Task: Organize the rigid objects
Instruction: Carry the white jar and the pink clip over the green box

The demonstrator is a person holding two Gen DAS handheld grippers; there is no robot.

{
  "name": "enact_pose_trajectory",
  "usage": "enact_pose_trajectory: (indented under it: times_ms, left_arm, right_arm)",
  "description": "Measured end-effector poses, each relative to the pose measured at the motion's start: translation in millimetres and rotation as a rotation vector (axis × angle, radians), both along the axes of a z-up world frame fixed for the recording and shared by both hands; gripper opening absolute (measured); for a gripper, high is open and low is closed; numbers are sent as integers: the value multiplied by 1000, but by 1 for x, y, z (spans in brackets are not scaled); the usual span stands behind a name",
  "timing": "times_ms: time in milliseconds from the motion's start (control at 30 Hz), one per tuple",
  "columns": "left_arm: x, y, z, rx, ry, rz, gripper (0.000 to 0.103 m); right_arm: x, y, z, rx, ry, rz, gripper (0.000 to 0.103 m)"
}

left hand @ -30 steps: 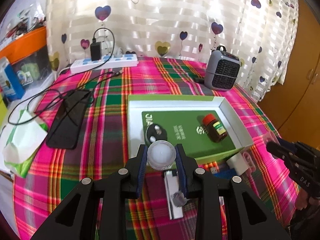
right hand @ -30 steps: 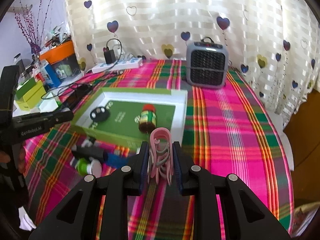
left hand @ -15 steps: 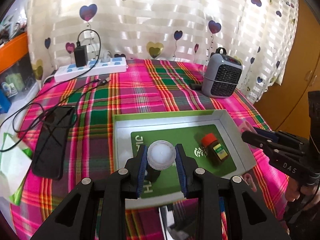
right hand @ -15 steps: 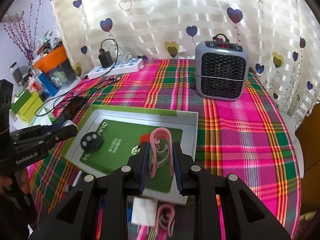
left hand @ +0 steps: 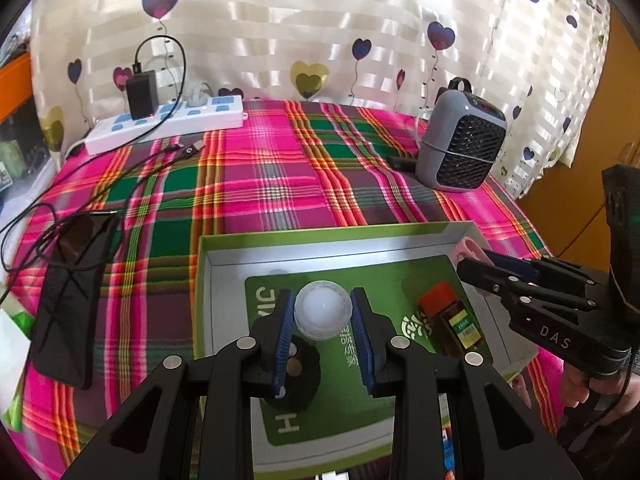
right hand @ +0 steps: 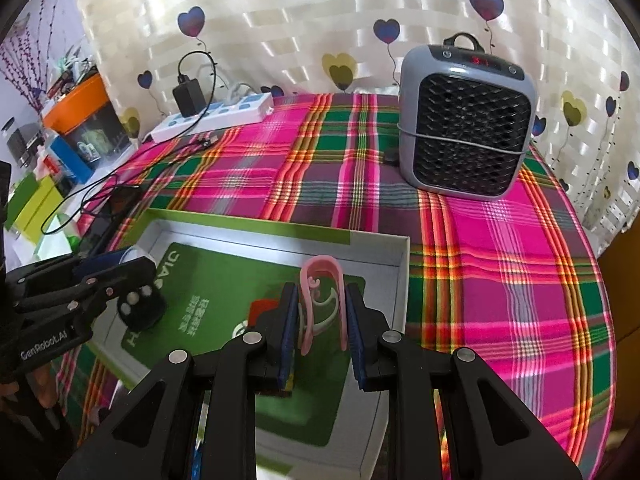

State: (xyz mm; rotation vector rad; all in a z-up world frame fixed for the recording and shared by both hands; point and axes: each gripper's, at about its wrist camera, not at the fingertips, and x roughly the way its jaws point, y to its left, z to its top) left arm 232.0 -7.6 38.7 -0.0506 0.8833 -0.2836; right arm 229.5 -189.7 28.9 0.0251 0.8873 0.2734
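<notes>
My left gripper (left hand: 323,312) is shut on a white round-capped bottle (left hand: 322,315) and holds it above the green-lined box (left hand: 320,242). A black key fob (left hand: 298,376) and a red-capped brown bottle (left hand: 450,318) lie inside the box. My right gripper (right hand: 322,310) is shut on a pink hair clip (right hand: 320,300) above the box's right part (right hand: 394,280). The right gripper also shows in the left wrist view (left hand: 480,266), over the box's right edge. The left gripper shows in the right wrist view (right hand: 132,260) above the key fob (right hand: 140,306).
A grey fan heater (right hand: 466,120) stands at the back right of the plaid tablecloth. A white power strip (left hand: 168,122) with a charger lies at the back left. A black phone (left hand: 72,296) with cables lies left of the box. Boxes (right hand: 60,160) crowd the far left.
Both grippers have moved forward with their objects, from in front of the box to above its inside. The loose items by the box's front edge have dropped out of view.
</notes>
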Motion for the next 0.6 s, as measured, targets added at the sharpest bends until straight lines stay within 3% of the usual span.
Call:
enact_pose_trajectory:
  times_ms: [600]
  left_arm:
    - [13, -17, -24, 49, 31, -16, 27]
  right_arm:
    - [21, 1, -17, -29, 35, -5, 24]
